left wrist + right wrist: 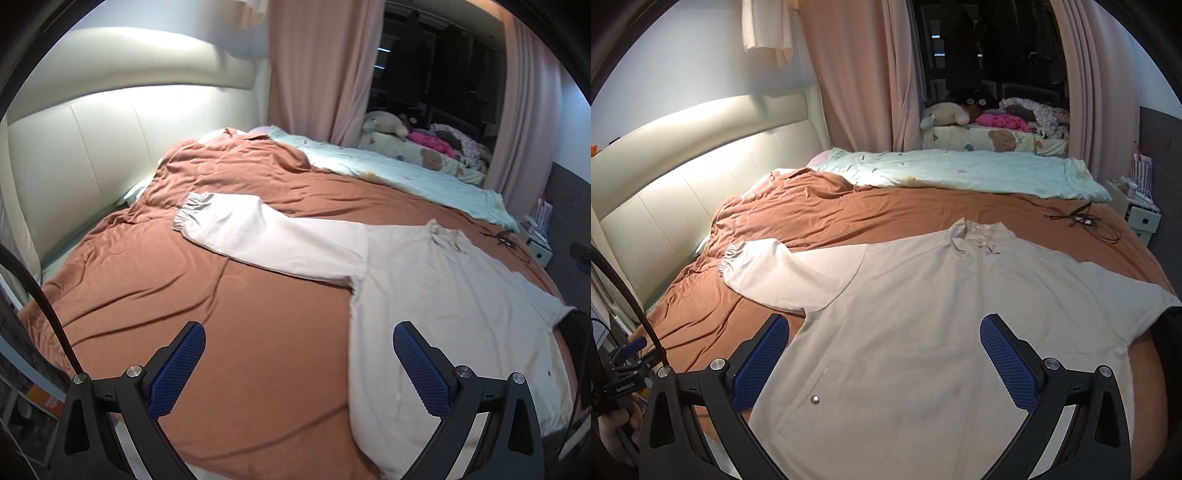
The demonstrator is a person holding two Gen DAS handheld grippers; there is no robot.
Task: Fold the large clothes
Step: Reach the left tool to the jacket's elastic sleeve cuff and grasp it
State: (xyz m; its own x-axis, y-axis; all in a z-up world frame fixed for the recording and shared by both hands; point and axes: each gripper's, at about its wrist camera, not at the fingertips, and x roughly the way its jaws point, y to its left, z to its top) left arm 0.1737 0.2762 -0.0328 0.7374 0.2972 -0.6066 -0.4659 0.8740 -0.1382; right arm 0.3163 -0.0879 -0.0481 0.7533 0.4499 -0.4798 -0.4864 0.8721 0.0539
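Note:
A large cream jacket lies flat, front up, on the rust-brown bedspread. Its collar points toward the far side, and one long sleeve with a gathered cuff stretches out to the left. In the left wrist view the same jacket fills the right half, with the sleeve running left. My left gripper hovers open over the bedspread beside the jacket's left edge. Above the jacket's lower body my right gripper is open too, holding nothing.
A pale green quilt lies along the bed's far side. Black cables rest on the bedspread beyond the collar. The padded headboard stands at left, pink curtains and a ledge with soft toys behind, a nightstand at right.

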